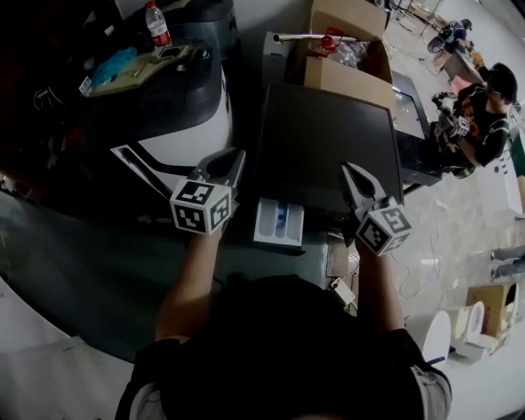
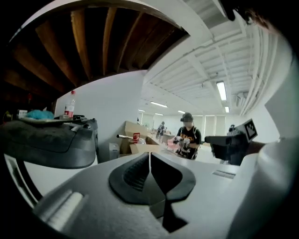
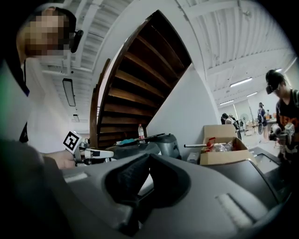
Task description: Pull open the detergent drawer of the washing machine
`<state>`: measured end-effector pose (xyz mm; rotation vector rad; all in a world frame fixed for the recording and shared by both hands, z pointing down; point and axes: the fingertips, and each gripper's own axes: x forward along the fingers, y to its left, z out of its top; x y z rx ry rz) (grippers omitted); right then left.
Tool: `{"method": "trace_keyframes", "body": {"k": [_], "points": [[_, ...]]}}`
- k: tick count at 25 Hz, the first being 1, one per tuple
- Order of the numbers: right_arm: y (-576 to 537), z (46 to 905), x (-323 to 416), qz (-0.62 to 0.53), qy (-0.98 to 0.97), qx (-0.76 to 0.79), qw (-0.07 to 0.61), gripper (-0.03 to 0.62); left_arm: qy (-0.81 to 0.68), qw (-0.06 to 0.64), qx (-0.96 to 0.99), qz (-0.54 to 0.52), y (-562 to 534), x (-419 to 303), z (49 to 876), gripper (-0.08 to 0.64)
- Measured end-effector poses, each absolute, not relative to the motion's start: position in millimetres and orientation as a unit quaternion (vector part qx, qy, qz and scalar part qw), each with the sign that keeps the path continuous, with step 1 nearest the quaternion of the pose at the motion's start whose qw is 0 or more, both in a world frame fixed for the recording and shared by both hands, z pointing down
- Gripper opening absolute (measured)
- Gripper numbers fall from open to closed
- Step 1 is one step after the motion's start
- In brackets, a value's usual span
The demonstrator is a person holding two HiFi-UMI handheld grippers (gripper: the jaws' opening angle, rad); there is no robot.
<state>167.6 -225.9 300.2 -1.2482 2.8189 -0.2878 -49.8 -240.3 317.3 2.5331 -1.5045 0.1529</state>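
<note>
The washing machine [image 1: 328, 139] stands below me, its dark top facing up. Its white detergent drawer [image 1: 279, 223], with a blue insert, sticks out of the front panel between my two grippers. My left gripper [image 1: 236, 156] hangs above the machine's left edge, jaws together and nothing in them; its own view shows the left gripper [image 2: 149, 156] closed on air. My right gripper [image 1: 348, 170] is over the top's right side, apart from the drawer. The right gripper [image 3: 148, 158] is also shut and empty in its own view.
An open cardboard box [image 1: 349, 78] sits at the back of the machine's top. A dark rounded appliance [image 1: 164, 107] with a water bottle [image 1: 157, 23] stands to the left. A person [image 1: 484, 115] works at the right. White fixtures [image 1: 472, 324] stand on the floor, lower right.
</note>
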Motion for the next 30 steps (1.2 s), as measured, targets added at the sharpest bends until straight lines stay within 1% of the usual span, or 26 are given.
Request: {"method": "trace_keyframes", "body": {"k": [2,4,11,20,27,30], "points": [[-219,313,171,-0.092,0.914,-0.396,0.011,0.002,-0.511,0.078,0.852,0.078,-238,-46,323,0.02],[-213,326,174,-0.105,0.914,-0.392,0.007,0.002,-0.518,0.071,0.849,0.078,-237,-46,322,0.02],[-210,337,181,-0.103,0.917,-0.386,-0.005,0.002,-0.52,0.073,0.848,0.076,-236,-35,322,0.017],[-208,335,181,-0.12,0.921,-0.371,0.014,0.002,-0.523,0.077,0.846,0.073,-234,-30,323,0.015],[-210,336,181,-0.11,0.922,-0.37,0.008,0.002,-0.528,0.081,0.842,0.082,-232,-32,326,0.015],[-208,334,177,-0.116,0.924,-0.364,0.019,0.002,-0.529,0.084,0.84,0.085,-231,-34,329,0.015]]}}
